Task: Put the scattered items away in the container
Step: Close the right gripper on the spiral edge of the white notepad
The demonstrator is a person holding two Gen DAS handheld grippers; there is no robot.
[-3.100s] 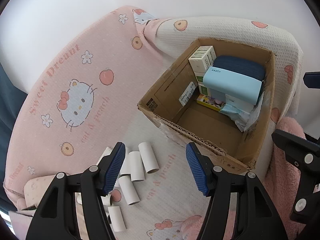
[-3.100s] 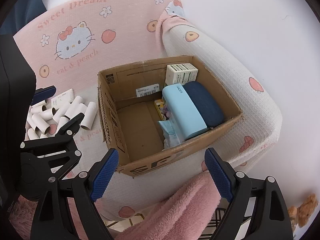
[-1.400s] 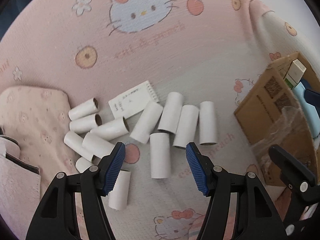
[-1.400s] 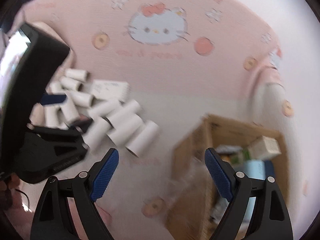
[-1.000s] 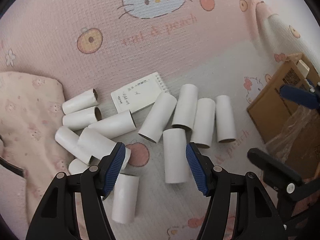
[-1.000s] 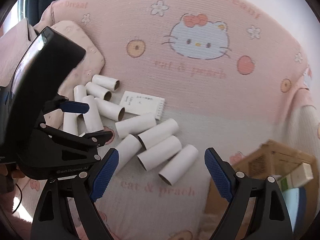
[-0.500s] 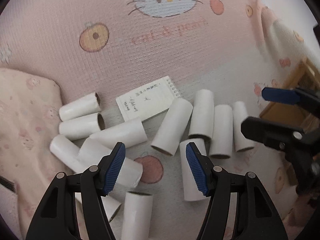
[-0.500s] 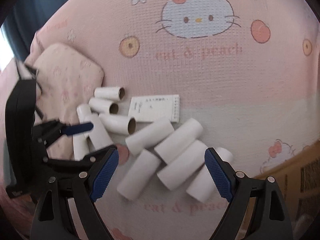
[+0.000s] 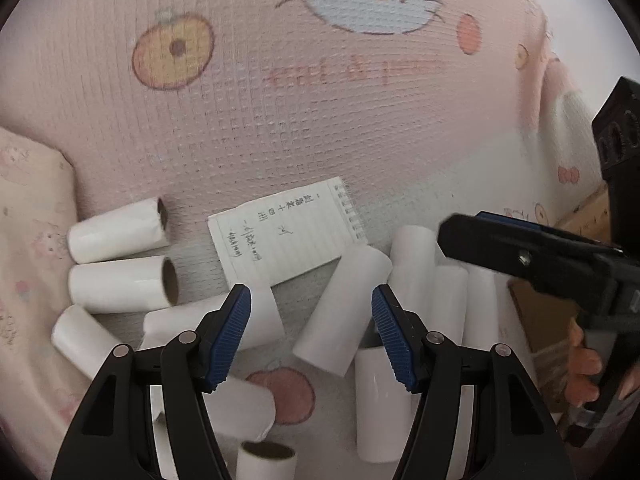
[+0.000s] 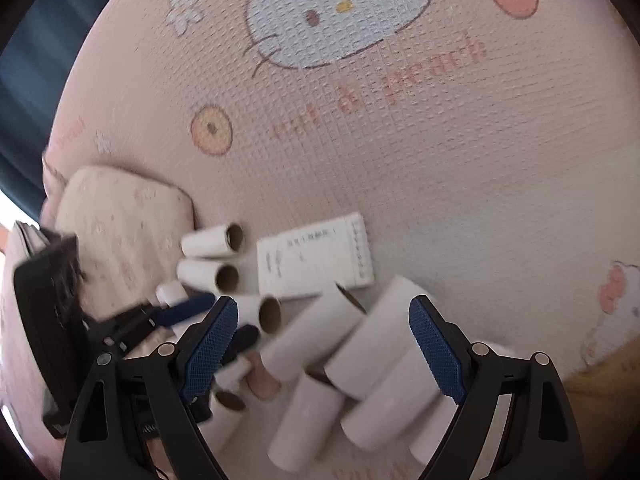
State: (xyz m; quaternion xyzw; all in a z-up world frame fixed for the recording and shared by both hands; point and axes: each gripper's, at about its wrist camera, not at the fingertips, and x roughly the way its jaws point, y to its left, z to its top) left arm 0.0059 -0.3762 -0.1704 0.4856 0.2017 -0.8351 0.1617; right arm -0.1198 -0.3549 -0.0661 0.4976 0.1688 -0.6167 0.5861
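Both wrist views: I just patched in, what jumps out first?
A heap of white cardboard tubes lies scattered on the pink cartoon-cat blanket, with a small notepad flat beside them at the far edge. Both the left gripper and the right gripper hang over the heap, jaws open and empty.

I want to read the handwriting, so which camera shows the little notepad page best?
The left wrist view. There the notepad page lies sharp and unobstructed on the blanket, its ruled lines and handwriting visible, a paper tube touching its lower corner. In the right wrist view the page is smaller and motion-blurred, its writing unreadable.
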